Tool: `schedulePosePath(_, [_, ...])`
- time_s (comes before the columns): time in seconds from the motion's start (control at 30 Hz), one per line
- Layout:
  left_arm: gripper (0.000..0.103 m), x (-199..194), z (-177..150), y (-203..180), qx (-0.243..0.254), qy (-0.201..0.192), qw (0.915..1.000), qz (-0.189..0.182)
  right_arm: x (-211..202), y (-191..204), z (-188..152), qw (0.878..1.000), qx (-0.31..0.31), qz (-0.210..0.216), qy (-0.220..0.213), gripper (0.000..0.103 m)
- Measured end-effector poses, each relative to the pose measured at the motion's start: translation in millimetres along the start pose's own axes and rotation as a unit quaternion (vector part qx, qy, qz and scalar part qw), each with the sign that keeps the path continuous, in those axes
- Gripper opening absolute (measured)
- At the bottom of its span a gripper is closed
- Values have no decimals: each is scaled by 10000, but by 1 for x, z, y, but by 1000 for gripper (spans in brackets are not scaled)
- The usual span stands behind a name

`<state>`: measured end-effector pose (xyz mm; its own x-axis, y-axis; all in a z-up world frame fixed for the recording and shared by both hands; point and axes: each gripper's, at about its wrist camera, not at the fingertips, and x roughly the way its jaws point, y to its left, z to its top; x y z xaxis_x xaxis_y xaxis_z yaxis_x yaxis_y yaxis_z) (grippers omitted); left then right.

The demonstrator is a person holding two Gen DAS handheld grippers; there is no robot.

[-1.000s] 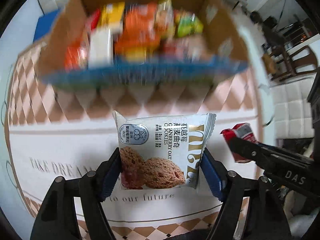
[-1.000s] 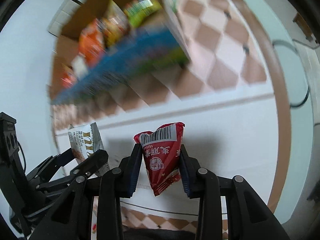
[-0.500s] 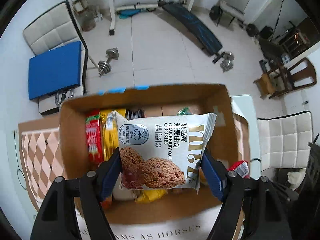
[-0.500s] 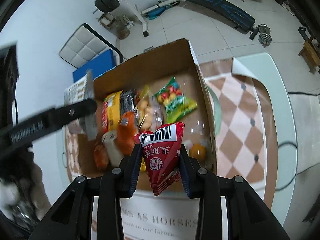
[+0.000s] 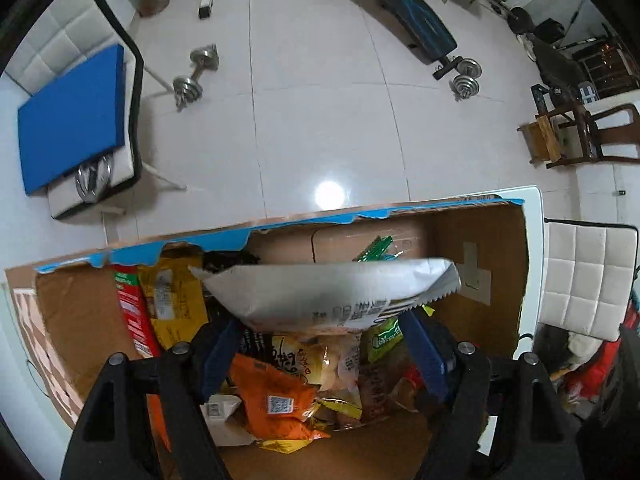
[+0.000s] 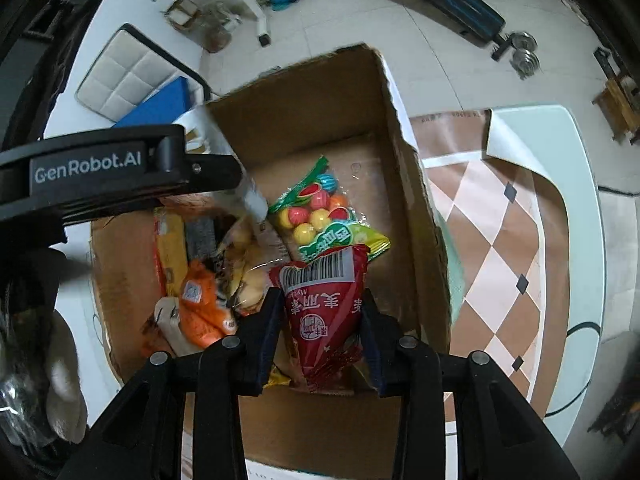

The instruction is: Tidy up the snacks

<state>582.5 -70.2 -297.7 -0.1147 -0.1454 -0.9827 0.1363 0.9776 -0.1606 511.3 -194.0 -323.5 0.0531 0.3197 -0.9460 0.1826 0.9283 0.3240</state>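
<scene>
Packets of light, crinkly, slippery film: white cookie packet [image 5: 328, 296] pinched at its lower edge in left tongs [image 5: 324, 344], red packet [image 6: 324, 308] pinched mid-body in right tongs [image 6: 320, 320], both over the cardboard box [image 6: 320, 120]. Probably crushable; best gripped gently across flat faces.

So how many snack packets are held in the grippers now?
2. The white foil cookie packet sits in the left gripper, the red triangular packet in the right gripper; both over the cardboard box.
</scene>
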Motion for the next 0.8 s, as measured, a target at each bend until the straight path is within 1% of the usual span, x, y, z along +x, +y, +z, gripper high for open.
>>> schedulePosePath(0.03, [77,3,1,1,-45,88,9999,-20,3,-1,2,9999,72,-17,82,52])
schedulePosePath(0.07, [81,3,2,1,-80,105,9999,-6,5,-2,2,9999,94,-38,110,58])
schedulePosePath(0.1, [86,3,3,1,-85,88,9999,39,5,-2,3,9998,110,-101,105,73])
schedulePosePath(0.13, [87,2,2,1,-75,74,9999,52,5,-1,4,9998,110,-129,82,74])
schedulePosePath(0.17, [88,1,1,1,-83,49,9999,54,5,-1,3,9999,114,-70,95,74])
schedulePosePath(0.2, [89,0,0,0,-88,22,10000,1,4,0,3,9998,121,-124,103,75])
schedulePosePath(0.37, [90,-3,-3,-1,-59,-45,10000,-25,1,1,1,9998,158,-123,98,79])
schedulePosePath(0.47, [90,-8,-9,2,-84,-152,9998,-59,-2,5,-4,9997,99,-194,96,84])
schedulePosePath(0.63, [90,-24,-29,7,-42,-468,9988,110,-10,15,-16,9993,-68,-374,55,85])
schedulePosePath(0.8, [90,-37,-63,22,-95,-801,9963,306,-20,19,-32,9986,-189,-484,-10,85])
